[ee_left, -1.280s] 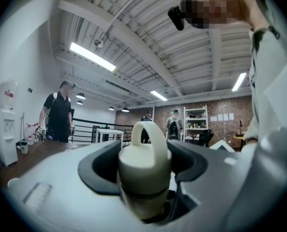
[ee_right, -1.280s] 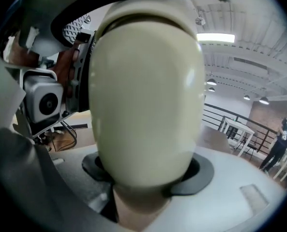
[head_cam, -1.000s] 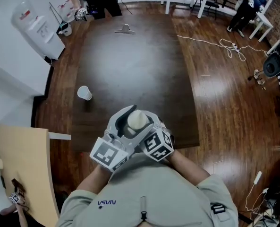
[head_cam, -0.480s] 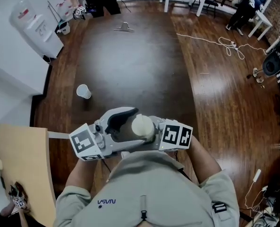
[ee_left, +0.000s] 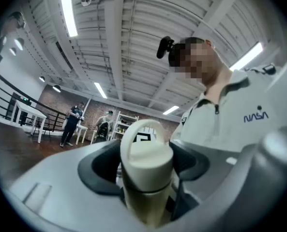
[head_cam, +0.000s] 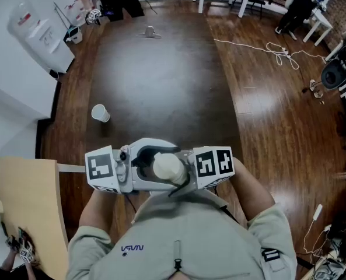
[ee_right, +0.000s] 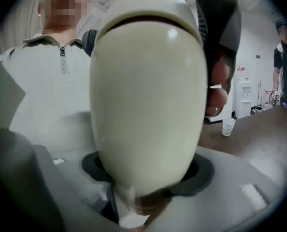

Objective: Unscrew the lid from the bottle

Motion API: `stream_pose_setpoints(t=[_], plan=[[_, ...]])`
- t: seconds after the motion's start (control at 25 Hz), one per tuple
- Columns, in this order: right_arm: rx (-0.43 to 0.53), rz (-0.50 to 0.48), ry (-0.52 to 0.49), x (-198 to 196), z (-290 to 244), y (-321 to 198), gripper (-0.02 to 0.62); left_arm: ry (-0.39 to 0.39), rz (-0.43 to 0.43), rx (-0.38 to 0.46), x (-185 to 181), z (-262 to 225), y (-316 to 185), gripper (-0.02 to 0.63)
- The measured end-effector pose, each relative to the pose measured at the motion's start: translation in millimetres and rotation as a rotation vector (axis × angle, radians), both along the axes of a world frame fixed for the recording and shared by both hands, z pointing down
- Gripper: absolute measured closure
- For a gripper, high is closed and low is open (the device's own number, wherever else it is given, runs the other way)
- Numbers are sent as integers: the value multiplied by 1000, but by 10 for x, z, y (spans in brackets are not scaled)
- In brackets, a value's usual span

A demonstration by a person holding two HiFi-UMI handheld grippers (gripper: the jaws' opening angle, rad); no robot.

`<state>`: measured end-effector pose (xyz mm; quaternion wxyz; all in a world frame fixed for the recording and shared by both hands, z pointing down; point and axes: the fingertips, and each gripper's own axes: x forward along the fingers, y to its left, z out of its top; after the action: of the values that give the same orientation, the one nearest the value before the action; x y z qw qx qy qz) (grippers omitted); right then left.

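Left tool [ee_left: 147, 167], jaws just closing, pinches lid [ee_left: 146, 149]; right tool [ee_right: 146, 177] clamps bottle [ee_right: 148, 95].

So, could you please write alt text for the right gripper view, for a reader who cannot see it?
A cream bottle fills the view, held between the dark pads of the right gripper. Behind it is a person in a pale zip shirt; at the right, a paper cup stands on a dark table.
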<state>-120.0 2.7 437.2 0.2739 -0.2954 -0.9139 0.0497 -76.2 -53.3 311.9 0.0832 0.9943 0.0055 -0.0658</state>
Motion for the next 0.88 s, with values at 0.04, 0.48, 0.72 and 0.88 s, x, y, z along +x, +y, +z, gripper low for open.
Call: stream_pose_setpoints(t=[0.04,0.48,0.72,0.88], plan=[[3,3,4,4,17,-5,296,1,-5,5,4,17,-4,298],[145,294,-16,-137,141,-458,296,-20,-283,27,-17,104,-302,301],[437,778,-4,-206,238,-1163,296,-128,-640,81,-108,215,-590,301],[465,936,-2,-185,280,-1309,296,-131,-764,67,-131,248,-669,301]])
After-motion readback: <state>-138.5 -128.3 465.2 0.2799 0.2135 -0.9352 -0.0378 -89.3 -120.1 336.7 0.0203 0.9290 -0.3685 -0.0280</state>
